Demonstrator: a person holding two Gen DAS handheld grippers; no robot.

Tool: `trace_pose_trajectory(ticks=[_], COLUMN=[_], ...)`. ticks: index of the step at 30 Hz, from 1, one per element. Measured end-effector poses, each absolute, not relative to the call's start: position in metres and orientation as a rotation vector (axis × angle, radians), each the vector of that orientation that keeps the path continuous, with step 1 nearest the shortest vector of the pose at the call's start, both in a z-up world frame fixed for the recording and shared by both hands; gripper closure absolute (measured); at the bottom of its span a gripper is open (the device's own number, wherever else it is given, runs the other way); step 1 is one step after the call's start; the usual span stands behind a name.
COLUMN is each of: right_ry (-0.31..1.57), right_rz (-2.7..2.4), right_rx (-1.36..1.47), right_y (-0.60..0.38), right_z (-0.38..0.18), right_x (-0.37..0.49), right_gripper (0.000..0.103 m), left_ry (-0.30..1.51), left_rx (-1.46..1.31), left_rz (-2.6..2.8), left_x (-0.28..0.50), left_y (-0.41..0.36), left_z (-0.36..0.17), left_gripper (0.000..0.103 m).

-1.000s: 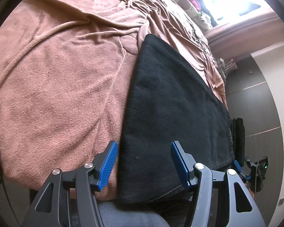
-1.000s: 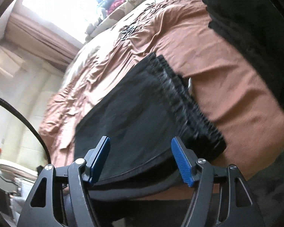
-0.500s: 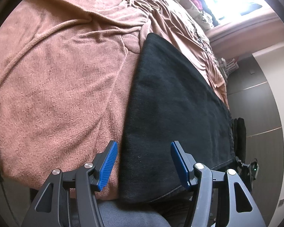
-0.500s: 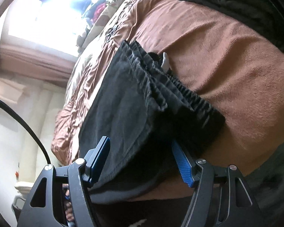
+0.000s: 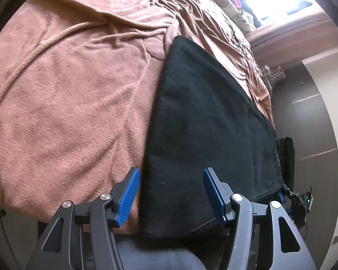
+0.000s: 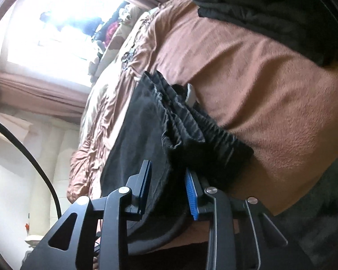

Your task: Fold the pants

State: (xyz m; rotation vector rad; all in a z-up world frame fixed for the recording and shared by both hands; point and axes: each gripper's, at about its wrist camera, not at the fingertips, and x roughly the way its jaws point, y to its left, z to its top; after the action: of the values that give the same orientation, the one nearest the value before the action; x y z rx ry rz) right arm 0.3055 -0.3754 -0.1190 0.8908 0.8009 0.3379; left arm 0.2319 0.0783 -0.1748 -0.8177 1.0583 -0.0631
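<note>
Right gripper (image 6: 169, 180): blue pads narrowed onto the waistband corner of the pants (image 6: 146, 135); cloth fills the gap and bunches upward between them, so it reads as pinching the waistband, though how firm the hold is cannot be told. Left gripper (image 5: 171, 193): pads spread wide, straddling the hem end of the pants (image 5: 205, 117) at the near bed edge, holding nothing. Pants: black, laid lengthwise and already doubled leg on leg, flat on the blanket (image 5: 67, 90), near edge hanging slightly over the bedside. Risks, judged: the pinch may catch only the upper layers of the gathered elastic, so a lift would peel the legs apart and spoil the doubling; a lift by the right side alone, the left not yet closed, would drag the hem askew or pull the garment off the bed edge; plush blanket may ride up with the cloth if a pad bites too deep. Surroundings, large to small: brown blanket, rumpled in ridges beyond the pants; pile of dark clothes (image 6: 270, 6) on the blanket past the waistband, well apart from it but limiting room on that side; bright window (image 6: 56, 22) washing out detail; black cable (image 6: 33, 157) looping by the right gripper; pale label (image 6: 190, 94) at the waistband.
</note>
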Motion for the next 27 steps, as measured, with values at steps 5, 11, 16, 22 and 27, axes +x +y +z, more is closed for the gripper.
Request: trace_pose_trajectory(ticks=[5,11,16,22,27], right_ry=[0.827,0.778,0.728,0.708,0.788], right_rz=[0.316,0.323,0.338,0.322,0.264], right_rx=[0.915,0.897,0.831,0.813,0.829], right_y=[-0.373,-0.365,-0.359,-0.362,-0.374], right_z=[-0.135,-0.123,-0.091,-0.077,-0.108], right_x=[0.315,0.323,0.312,0.289,0.287], right_gripper=[0.076,0.093,0.098,0.098,0.098], left_ry=[1.084,1.093,1.099,1.1,1.099], left_rx=[-0.791,-0.801,-0.797,-0.787,-0.79], left_rz=[-0.067,-0.066,-0.061,-0.07,-0.079], left_x=[0.234,0.237,0.238,0.237,0.239], left_y=[0.071,0.072,0.074,0.073,0.075], left_z=[-0.177,-0.181,-0.181,-0.177,-0.175], left_gripper=[0.042,0.045,0.048,0.051,0.051])
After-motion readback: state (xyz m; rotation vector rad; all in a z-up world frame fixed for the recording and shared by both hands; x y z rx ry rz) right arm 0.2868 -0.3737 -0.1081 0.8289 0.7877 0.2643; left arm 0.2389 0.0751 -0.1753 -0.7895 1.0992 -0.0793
